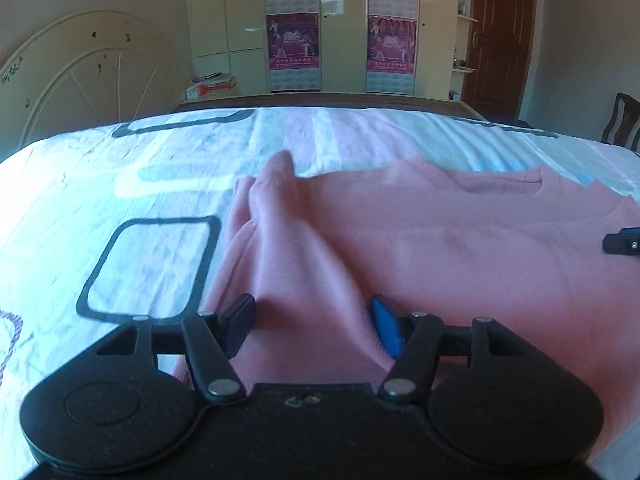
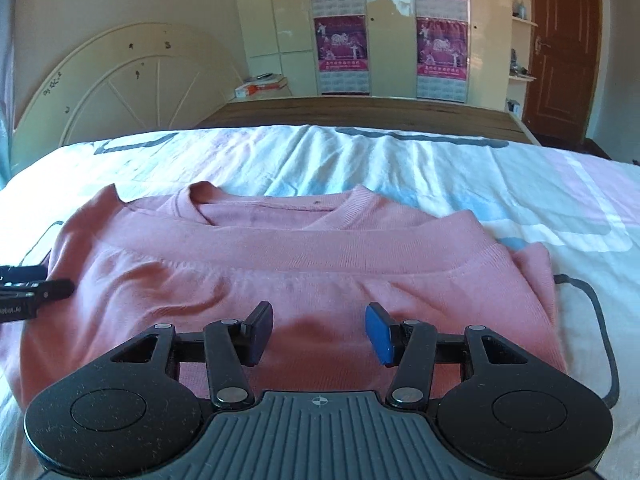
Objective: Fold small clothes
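A pink sweater lies on the bed, spread wide in the right wrist view, with its ribbed hem band folded up near the collar. A bunched fold rises at its left side. My left gripper hovers open over the sweater's left part, and no cloth is pinched between its pads. My right gripper is open above the sweater's near middle and grips nothing. Each gripper shows at the edge of the other's view: the right, the left.
The sweater rests on a wrinkled white, pink and blue bedsheet with black outlines. Beyond the bed are a wooden bed frame, a cream headboard, a wardrobe with posters, a brown door and a chair.
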The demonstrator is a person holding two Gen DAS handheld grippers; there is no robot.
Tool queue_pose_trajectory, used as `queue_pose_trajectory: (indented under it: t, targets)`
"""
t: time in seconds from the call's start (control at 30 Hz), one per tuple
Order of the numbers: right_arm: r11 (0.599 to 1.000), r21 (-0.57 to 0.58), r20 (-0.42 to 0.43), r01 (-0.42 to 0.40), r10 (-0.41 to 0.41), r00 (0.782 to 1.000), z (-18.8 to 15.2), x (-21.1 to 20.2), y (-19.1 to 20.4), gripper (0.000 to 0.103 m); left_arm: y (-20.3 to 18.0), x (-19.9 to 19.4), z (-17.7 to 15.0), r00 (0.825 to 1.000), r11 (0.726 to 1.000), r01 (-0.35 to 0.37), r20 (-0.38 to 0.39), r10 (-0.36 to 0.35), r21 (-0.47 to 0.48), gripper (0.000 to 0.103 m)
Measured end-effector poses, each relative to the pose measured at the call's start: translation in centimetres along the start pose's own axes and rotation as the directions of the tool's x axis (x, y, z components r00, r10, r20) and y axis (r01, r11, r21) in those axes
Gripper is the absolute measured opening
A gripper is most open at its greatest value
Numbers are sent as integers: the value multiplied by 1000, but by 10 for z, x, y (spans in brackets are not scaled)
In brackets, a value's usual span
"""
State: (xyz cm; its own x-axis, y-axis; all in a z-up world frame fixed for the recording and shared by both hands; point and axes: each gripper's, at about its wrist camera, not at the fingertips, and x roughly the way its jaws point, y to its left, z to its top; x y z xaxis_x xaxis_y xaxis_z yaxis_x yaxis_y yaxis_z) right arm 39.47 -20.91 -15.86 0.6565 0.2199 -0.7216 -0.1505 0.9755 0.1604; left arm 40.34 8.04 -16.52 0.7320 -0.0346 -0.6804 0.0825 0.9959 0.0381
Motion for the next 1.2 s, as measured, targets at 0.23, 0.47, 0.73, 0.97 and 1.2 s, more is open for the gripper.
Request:
queue_pose_trajectory:
  t: [0.23, 0.47, 0.73, 0.97, 1.2]
  targets:
    - [988, 32, -12, 149, -149, 989, -10, -4, -45, 51, 25, -11, -10, 996, 993, -83, -23, 81, -85, 60]
    - [995, 50, 26, 91, -93, 995, -6, -29, -24, 51, 25, -39, -7, 998, 994, -53, 23, 56, -100, 57]
    - [999, -48, 22, -12, 13, 1000, -19, -33, 38, 51, 0, -30, -23, 997, 997, -77, -17, 77, -2, 62]
    - [991, -81, -22, 103, -105, 994, -34, -20, 22, 52, 25, -44, -33, 992, 991, -121, -41, 119, -62, 62]
    - [998, -47, 15, 39, -38, 999, -31, -41, 46, 52, 16, -75, -23, 998, 991, -61, -9, 60, -120, 59]
